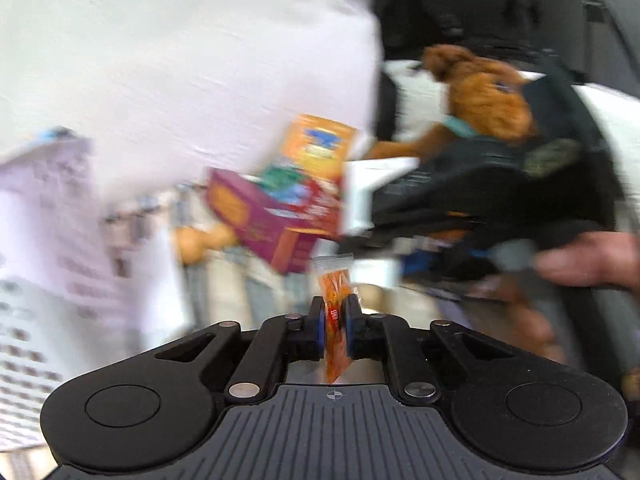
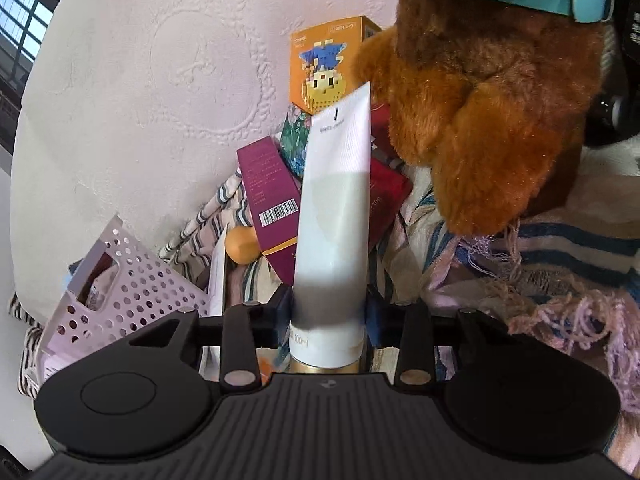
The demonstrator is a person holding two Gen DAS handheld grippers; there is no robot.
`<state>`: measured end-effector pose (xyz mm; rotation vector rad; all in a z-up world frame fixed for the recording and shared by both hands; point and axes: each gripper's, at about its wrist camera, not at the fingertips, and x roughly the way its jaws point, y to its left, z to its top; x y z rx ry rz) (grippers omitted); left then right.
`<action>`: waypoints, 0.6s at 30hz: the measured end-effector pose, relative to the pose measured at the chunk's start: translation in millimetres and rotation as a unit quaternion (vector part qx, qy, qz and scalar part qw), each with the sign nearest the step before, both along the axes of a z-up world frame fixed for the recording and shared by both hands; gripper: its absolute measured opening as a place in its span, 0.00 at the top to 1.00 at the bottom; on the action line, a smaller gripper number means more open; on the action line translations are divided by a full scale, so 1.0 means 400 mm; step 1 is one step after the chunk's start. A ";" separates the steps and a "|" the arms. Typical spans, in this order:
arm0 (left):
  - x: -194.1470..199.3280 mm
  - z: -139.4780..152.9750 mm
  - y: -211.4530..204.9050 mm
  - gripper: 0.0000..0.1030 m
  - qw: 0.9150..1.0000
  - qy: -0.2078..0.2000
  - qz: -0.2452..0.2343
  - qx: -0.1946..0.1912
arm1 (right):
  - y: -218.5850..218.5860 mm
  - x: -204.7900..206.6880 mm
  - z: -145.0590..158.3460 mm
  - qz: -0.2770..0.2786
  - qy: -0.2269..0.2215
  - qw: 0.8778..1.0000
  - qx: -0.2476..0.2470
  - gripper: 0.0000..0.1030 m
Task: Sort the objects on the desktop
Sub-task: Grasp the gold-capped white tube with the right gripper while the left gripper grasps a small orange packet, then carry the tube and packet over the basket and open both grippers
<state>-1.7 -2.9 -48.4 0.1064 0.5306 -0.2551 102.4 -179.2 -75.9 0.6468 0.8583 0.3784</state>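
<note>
My left gripper (image 1: pixel 333 308) is shut on a small orange snack packet (image 1: pixel 335 300), held upright; this view is blurred by motion. My right gripper (image 2: pixel 329 304) is shut on a white cosmetic tube (image 2: pixel 334 216) with a gold cap toward the camera. The right gripper also shows in the left wrist view (image 1: pixel 460 196) as a black shape with the white tube (image 1: pixel 360 196). Ahead lie a purple box (image 2: pixel 272 200) (image 1: pixel 256 220), an orange pixel-art box (image 2: pixel 324 64) (image 1: pixel 320 148) and a red box (image 2: pixel 386 196).
A brown plush toy (image 2: pixel 492 100) (image 1: pixel 480 100) with a teal collar stands at the right. A pink perforated basket (image 2: pixel 132 284) (image 1: pixel 52 240) is at the left. An orange ball (image 2: pixel 242 244) lies on the striped cloth (image 2: pixel 540 248). A white embossed cushion (image 2: pixel 160 80) rises behind.
</note>
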 end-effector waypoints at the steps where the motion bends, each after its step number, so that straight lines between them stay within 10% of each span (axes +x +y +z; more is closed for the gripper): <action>1: 0.007 0.000 0.015 1.00 1.000 -0.001 0.012 0.004 | -0.002 -0.002 0.002 0.000 0.001 1.000 -0.001 0.59; 18: 0.010 0.000 0.063 1.00 0.999 0.001 0.051 -0.011 | 0.082 -0.083 0.007 0.062 -0.002 0.998 -0.013 0.59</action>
